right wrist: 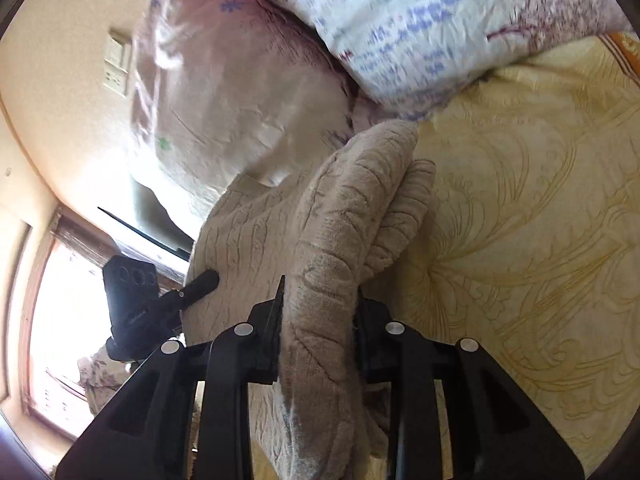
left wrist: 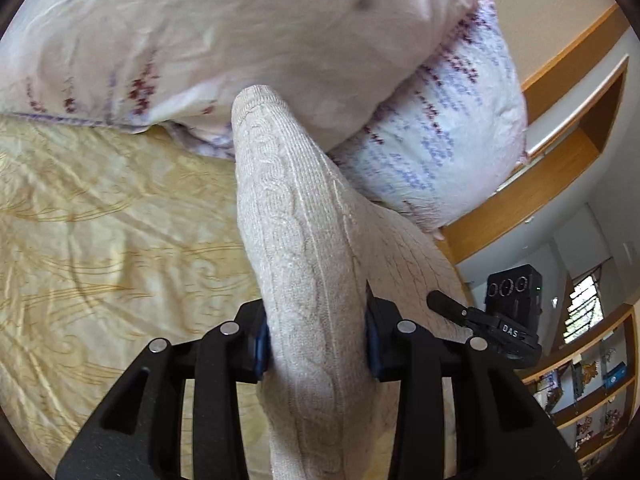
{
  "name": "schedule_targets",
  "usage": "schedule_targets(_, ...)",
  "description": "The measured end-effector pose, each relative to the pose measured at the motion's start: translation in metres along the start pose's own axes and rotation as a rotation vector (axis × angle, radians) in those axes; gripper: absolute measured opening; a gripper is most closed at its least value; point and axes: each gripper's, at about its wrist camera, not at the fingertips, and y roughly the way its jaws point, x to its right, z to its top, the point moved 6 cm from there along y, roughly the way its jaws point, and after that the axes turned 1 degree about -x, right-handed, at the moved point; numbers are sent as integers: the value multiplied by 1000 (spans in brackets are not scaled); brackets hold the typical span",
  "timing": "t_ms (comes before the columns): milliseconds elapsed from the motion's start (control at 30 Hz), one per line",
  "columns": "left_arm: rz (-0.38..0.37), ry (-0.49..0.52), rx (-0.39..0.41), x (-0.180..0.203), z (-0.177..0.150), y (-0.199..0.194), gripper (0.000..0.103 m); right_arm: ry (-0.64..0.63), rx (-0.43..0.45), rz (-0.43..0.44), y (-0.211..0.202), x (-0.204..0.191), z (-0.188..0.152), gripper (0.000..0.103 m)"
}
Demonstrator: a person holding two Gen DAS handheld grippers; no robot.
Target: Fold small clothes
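Bright daylight, window glare, fisheye edges, motion blur

pillows (left wrist: 440,140) crowd ahead — bedspread (left wrist: 100,220) open

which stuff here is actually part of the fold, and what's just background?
In the job:
- beige knit garment, clamped in both
- left hand-held gripper
- right hand-held gripper
- yellow bedspread, the work surface

Just lying about:
- floral pillows
- pink pillow
- wooden shelves
- wall switch panel
- window
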Motion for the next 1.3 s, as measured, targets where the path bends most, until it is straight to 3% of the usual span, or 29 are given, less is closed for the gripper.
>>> schedule_targets(67,59,-51,-39,-28,-6,12,41,12,-14,-89,15,11,-9,29)
schedule_targets(133,22,-93,-29,-40,-8,13,45,36,-13,-75,13,12,-10,33)
schedule_targets(200,41,-86,-26,-40,-7,9,49,41,-25,-84,7,12,-7,35)
schedule_targets(267,95,-32,9,-33,-6,-3,51,37,18,-95,-7,11,-1,37)
schedule_targets(367,217,99,127,-11,-4,-28,56,31,125,-89,-32,9,13,37)
schedule_targets(433,241,175,170,10,-7,-36,58,41,118,-91,-34,16,19,37)
schedule_targets(500,233,248,168,34,-13,-33,60,34,83,-90,-26,17,14,36)
schedule_targets(567,230,317,129,53,-20,-20,61,-2,63,-131,-17,16,8,19)
schedule_targets(667,301,393,73,58,-31,1,61,-33,78,-211,-13,19,9,15)
schedule_targets(867,437,473,44,57,-35,25,60,3,58,-241,-4,38,14,15)
schedule_targets(967,447,463,47,56,-31,30,63,-8,58,-251,-7,38,14,20)
schedule_targets(1033,432,447,56,58,-31,23,63,-58,86,-288,-19,32,11,34)
schedule_targets(1200,379,433,132,63,-37,-14,66,-243,211,-228,-59,-15,-12,34)
schedule_targets(1300,365,435,137,64,-41,-21,66,-351,163,-228,-57,-38,-35,34)
